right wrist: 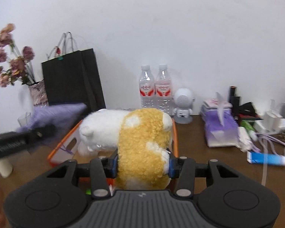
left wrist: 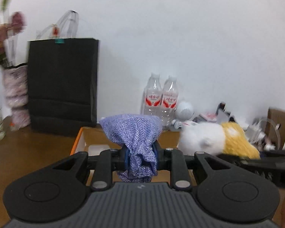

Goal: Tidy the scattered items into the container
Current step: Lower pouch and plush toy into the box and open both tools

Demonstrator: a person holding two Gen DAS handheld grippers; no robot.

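**One:** Left hand-held gripper (left wrist: 140, 159): clamped tight on bunched purple knitted cloth (left wrist: 132, 131), held above near edge of orange-rimmed cardboard box (left wrist: 79, 138). Right hand-held gripper (right wrist: 142, 168): squeezing yellow rear half of white-and-yellow plush toy (right wrist: 136, 133), white head end jutting left over same box (right wrist: 175, 142).

**Two:** Advice for doing this step well?

**One:** Probably best to carry each item fully past box rim before letting go. Lower cloth first, since loose folds could catch on rim. Keep plush level, head end likely to tip out otherwise. Keep both grippers apart, already near each other over box.

**Two:** Anything hidden or unclear?

**One:** Box interior mostly covered by cloth, plush and gripper bodies; contents not readable. Near rim cut off. Left side of both views smeared by blur: dried flowers (right wrist: 11, 60), black paper bag (right wrist: 70, 79). Clutter on bench (right wrist: 195, 148) at right, beyond water bottles (right wrist: 154, 89), partly tangled; small items hard to identify.
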